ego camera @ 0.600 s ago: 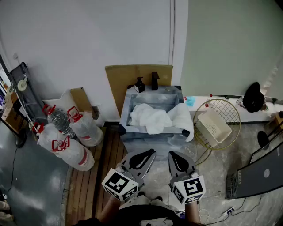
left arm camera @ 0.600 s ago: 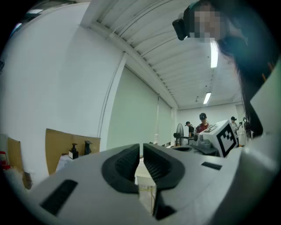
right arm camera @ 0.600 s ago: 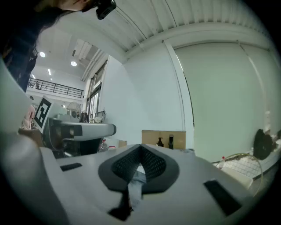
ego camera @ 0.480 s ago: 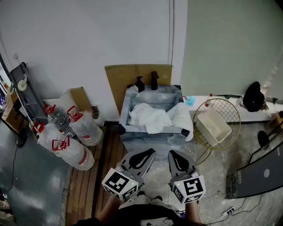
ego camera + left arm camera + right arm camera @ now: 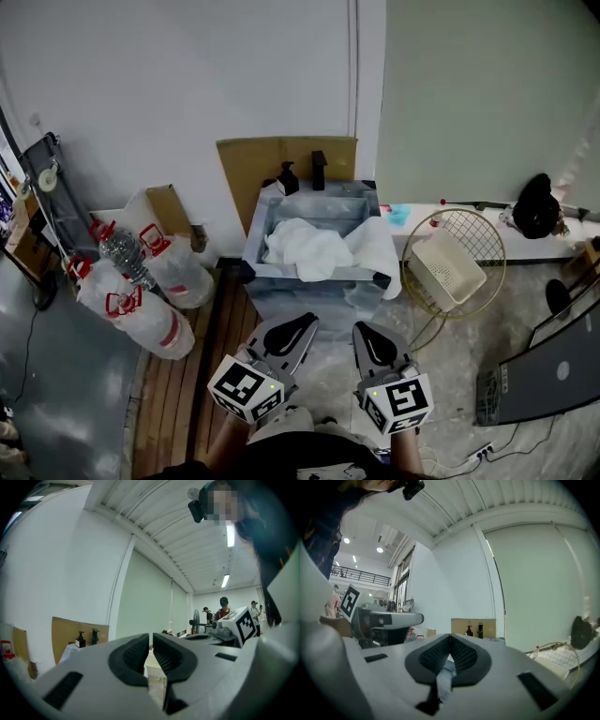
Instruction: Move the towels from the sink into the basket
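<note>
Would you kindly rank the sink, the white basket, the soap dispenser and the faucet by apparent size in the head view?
1. sink
2. white basket
3. soap dispenser and faucet: these look about alike, so I leave them unranked.

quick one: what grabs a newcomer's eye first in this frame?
The heap of white towels in the grey sink at centre, one hanging over its front right corner. Right of it, a white basket sits tilted in a gold wire frame. Low in the head view, the left gripper and right gripper are both shut and empty, short of the sink.
</note>
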### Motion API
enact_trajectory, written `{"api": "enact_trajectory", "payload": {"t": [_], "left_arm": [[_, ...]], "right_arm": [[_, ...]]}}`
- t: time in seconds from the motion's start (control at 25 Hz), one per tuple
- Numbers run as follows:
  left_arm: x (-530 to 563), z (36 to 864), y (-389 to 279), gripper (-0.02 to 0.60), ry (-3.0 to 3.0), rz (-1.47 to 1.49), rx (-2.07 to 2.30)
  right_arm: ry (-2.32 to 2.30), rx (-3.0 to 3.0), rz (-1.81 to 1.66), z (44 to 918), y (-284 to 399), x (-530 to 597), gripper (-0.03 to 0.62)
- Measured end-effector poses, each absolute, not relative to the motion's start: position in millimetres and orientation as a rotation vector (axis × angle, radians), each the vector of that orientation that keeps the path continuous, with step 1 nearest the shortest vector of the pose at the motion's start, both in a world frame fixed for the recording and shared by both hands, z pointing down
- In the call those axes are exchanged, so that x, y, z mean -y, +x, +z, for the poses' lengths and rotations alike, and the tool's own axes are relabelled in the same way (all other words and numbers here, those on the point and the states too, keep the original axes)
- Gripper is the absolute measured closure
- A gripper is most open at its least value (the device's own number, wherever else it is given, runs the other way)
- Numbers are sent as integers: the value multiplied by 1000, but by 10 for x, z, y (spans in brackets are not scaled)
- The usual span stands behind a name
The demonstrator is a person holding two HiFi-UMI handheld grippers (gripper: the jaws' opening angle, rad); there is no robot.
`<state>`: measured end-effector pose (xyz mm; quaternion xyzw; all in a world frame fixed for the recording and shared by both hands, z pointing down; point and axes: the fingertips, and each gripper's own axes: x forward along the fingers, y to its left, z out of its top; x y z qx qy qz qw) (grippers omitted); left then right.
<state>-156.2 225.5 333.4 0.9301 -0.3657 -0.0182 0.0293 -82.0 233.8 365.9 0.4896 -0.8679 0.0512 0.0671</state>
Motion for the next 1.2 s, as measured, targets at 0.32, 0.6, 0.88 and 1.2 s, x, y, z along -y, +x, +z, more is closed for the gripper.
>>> {"api": "enact_trajectory", "payload": {"t": [0.32, 0.6, 0.88, 1.2], "left_arm": [[-2258, 3418, -1351, 555, 2850, -23, 1110], [-2065, 3474, -1170, 554, 2864, -13, 1068], [-1499, 3485, -1016, 554, 2875, -33, 1023], [-658, 3522, -768, 555, 2898, -36, 906]], "right_arm": [[1481, 2631, 221, 3819, -610, -2330, 589], [1507, 2615, 205, 3865, -471, -2109, 589], [1533, 2583, 199, 3867, -329, -1600, 589], [1580, 2489, 240, 3900, -140, -811, 589]]}}
